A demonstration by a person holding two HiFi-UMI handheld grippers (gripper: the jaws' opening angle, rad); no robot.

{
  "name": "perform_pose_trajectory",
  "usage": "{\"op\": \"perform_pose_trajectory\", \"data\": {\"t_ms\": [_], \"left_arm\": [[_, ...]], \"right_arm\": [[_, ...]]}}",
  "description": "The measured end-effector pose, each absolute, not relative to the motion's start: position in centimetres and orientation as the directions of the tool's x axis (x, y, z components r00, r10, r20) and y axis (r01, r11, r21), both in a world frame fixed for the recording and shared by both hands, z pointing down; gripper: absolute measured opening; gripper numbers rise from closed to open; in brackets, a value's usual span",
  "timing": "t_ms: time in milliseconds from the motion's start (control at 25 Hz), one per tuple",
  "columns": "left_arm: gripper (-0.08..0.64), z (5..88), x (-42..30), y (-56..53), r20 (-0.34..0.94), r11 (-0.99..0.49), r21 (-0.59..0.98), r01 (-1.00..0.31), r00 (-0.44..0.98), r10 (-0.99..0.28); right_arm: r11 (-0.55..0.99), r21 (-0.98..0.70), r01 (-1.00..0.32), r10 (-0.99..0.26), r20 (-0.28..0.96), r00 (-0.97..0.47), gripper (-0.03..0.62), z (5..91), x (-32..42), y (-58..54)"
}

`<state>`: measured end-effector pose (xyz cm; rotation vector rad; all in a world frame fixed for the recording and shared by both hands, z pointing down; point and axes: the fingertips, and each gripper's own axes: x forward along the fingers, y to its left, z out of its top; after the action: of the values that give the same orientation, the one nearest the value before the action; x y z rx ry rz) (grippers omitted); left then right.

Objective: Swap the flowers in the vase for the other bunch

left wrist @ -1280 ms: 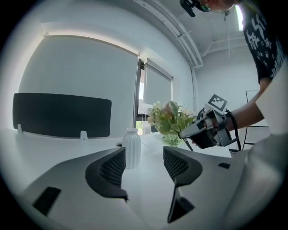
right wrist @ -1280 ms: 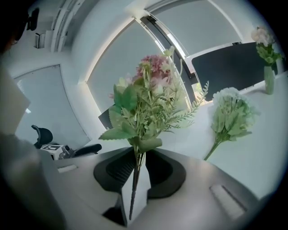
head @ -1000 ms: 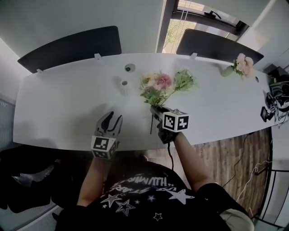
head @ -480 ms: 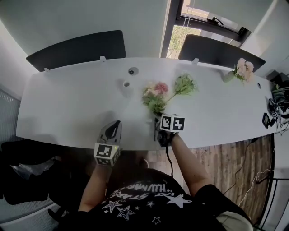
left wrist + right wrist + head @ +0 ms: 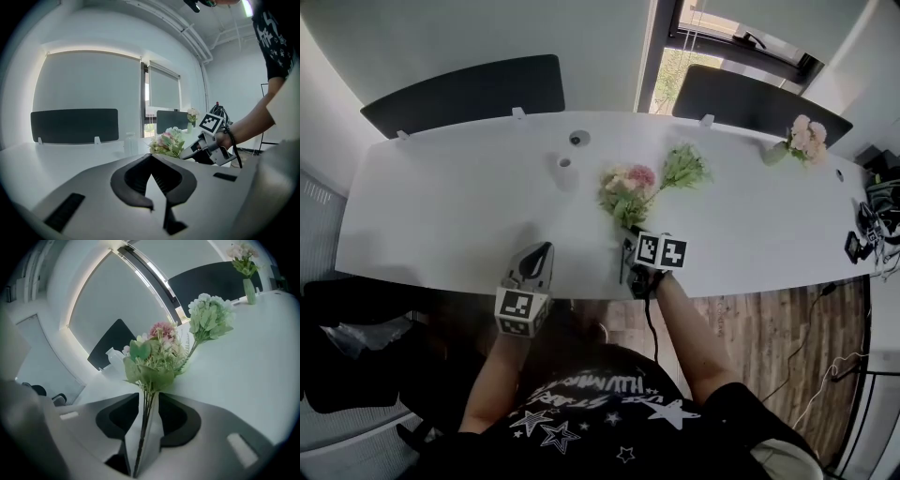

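At the table (image 5: 441,206) edge, left hand-held gripper (image 5: 544,250), jaws together, almost level.

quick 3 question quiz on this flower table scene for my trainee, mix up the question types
1. True or false: the left gripper holds a flower stem.
2. What stands between the fingers of the right gripper? A. the stems of a bunch B. a clear vase C. nothing
3. Where on the table does the pink bunch in a vase stand?

Key
1. False: it is shut and empty.
2. A. The fingers have just been opening, and a gap shows on each side of the stems.
3. At the far right end in the head view, away from both grippers.
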<state>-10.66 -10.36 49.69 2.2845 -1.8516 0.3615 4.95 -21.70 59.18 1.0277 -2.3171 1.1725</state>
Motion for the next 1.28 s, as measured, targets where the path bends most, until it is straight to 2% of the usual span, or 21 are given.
{"op": "perform_pose_trajectory", "data": {"t_ms": [120, 240, 320, 400, 440, 520, 1040, 1280], "left_arm": [[0.008, 49.5, -10.6, -10.6, 0.292, -0.217, -0.018, -0.976, 0.203, -0.935], [0.008, 49.4, -10.6, -10.9, 0.278, -0.24, -0.01, -0.971, 0.228, -0.933], [0.008, 49.4, -10.6, -11.1, 0.267, -0.26, -0.003, -0.965, 0.25, -0.931], [0.006, 49.3, -10.9, -11.3, 0.255, -0.271, 0.011, -0.962, 0.265, -0.93], [0.007, 49.2, -11.1, -11.3, 0.248, -0.272, 0.018, -0.962, 0.268, -0.931], [0.008, 48.7, -11.6, -11.5, 0.23, -0.272, 0.045, -0.961, 0.275, -0.934], [0.008, 46.8, -13.5, -13.4, 0.16, -0.384, 0.1, -0.918, 0.395, -0.904], [0.008, 47.6, -14.3, -14.0, 0.161, -0.397, 0.142, -0.907, 0.417, -0.894]], "right_arm": [[0.411, -0.495, -0.766, -0.482, 0.595, -0.643, 0.133, 58.8, 5.9, -21.3], [0.398, -0.43, -0.81, -0.543, 0.602, -0.586, 0.137, 58.2, 7.4, -20.9], [0.357, -0.373, -0.856, -0.612, 0.599, -0.516, 0.11, 57.3, 9.0, -21.0], [0.325, -0.324, -0.889, -0.674, 0.58, -0.457, 0.024, 56.1, 10.4, -21.3], [0.314, -0.309, -0.898, -0.697, 0.567, -0.439, 0.003, 55.4, 10.9, -21.4], [0.292, -0.303, -0.907, -0.727, 0.546, -0.417, 0.003, 54.3, 11.4, -21.6], [0.144, -0.318, -0.937, -0.817, 0.496, -0.294, 0.003, 50.8, 12.7, -20.3], [0.09, -0.221, -0.971, -0.825, 0.53, -0.197, 0.003, 50.4, 14.3, -19.5]]}}
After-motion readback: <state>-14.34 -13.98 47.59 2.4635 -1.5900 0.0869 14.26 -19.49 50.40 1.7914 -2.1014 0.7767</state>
